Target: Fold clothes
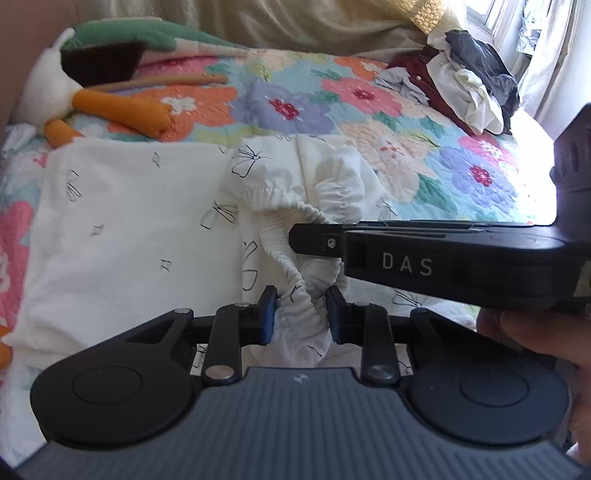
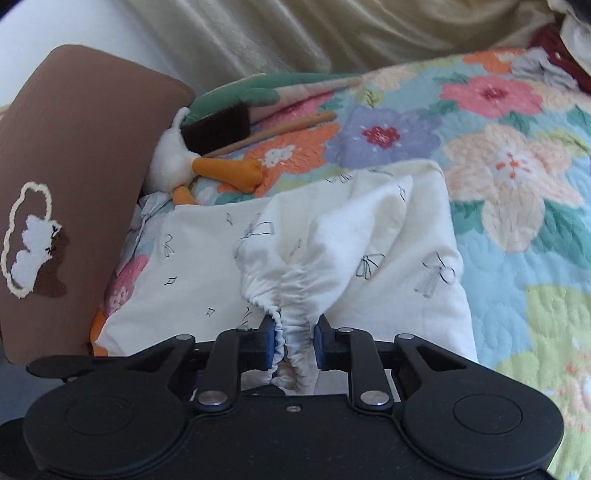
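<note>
A white garment with small black bow prints lies on a floral quilt; it also shows in the right wrist view. Its gathered elastic waistband is bunched at the near edge. My left gripper is shut on the waistband, with fabric pinched between the blue pads. My right gripper is shut on another part of the same waistband. In the left wrist view the right gripper's black body marked DAS reaches in from the right, close above my left fingers.
A pile of unfolded clothes, dark red, white and grey, sits at the quilt's far right by a window. A stuffed goose toy with orange feet lies at the far left. A brown cushion stands at the left. Cream curtain hangs behind.
</note>
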Available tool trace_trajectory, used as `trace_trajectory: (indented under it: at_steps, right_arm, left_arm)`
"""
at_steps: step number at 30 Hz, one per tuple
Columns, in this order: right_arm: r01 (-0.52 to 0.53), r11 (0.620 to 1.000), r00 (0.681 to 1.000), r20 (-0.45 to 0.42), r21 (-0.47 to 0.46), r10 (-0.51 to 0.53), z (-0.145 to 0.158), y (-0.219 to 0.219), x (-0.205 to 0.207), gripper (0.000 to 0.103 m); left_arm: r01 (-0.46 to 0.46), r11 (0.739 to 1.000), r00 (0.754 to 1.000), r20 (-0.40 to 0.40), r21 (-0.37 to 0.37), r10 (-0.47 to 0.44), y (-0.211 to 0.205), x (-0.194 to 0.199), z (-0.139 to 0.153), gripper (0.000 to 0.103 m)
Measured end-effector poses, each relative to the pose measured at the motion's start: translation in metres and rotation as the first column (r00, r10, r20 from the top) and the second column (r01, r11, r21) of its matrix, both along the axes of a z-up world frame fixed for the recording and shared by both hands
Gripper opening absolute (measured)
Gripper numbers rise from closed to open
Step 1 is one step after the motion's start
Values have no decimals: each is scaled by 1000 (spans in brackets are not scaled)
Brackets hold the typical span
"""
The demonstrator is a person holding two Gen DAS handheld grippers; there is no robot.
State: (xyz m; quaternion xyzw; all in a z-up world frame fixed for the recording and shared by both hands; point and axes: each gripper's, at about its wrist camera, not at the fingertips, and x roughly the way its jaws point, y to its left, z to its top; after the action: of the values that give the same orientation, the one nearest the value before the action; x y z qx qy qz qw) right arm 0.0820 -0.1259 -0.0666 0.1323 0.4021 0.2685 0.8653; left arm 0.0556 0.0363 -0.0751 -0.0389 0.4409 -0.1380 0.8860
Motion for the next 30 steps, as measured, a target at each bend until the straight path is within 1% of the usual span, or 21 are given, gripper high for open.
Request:
trace_trajectory:
  at_steps: [1,5,7,8,9,10,11,13,15,16,18,19,20,22,23,24,25,27,30]
  right_arm:
    - [-20,1000,999,38,-6,20,8,6,-1,20]
    - [-103,994,978,179,-32,108,37,32,-2,20]
    - [-151,988,964,217,-35,155,48,49,5,20]
    - [-171,984,959,224,-41,176,51,58,10,20]
    - [-191,981,954,228,-43,196,54,67,15,20]
    - [-213,976,948,234,-37,215,57,76,19,20]
    - [-233,972,944,234,-27,232,59,85,22,20]
    - [-268,963,937,230,-10,263,64,101,27,20]
    - [-301,953,927,229,-17,297,64,119,30,20]
    - [-321,947,924,212,-18,318,62,127,33,20]
    - [-343,939,928,151,-13,341,52,139,40,22]
    - [-329,944,937,120,-2,327,47,140,43,27]
    - [-308,951,948,93,12,306,42,140,44,30]
    - [-262,961,964,58,88,258,37,123,44,31]
    - [-240,962,971,44,132,237,36,111,43,36]
    - [-212,964,977,34,160,209,36,97,41,39]
    - [-177,970,984,27,165,175,35,83,39,44]
    - [-110,982,994,7,153,110,33,58,32,44]
    - [-14,996,999,-50,83,18,27,28,22,44]
  left_arm:
    - [-13,1000,1000,23,12,13,2,-3,6,27]
    - [-82,996,993,83,-47,85,27,-11,25,27]
    - [-137,989,984,109,-50,142,43,-12,31,27]
    - [-171,984,978,116,-51,176,52,-12,33,27]
    - [-218,974,967,124,-54,223,62,-13,34,27]
    - [-264,963,954,133,-57,270,72,-13,36,30]
    - [-304,952,941,142,-45,307,81,-13,37,30]
    - [-334,941,930,142,-50,338,99,-13,36,30]
    - [-375,922,917,103,-98,385,115,-13,31,30]
    - [-396,910,910,82,-122,407,124,-12,29,30]
    - [-435,894,897,36,-110,441,134,-6,19,31]
    - [-463,883,886,-5,-83,464,140,-2,11,31]
    - [-498,865,867,-41,-54,496,147,0,3,31]
    - [-551,834,833,-65,-20,549,158,0,-5,31]
    - [-576,818,816,-60,-3,575,163,0,-6,31]
    - [-590,807,806,-56,7,590,165,0,-6,31]
    - [-594,804,803,-56,2,594,166,0,-5,31]
    - [-595,804,803,-43,20,595,161,0,-4,31]
    - [-556,828,831,7,66,557,148,-1,3,30]
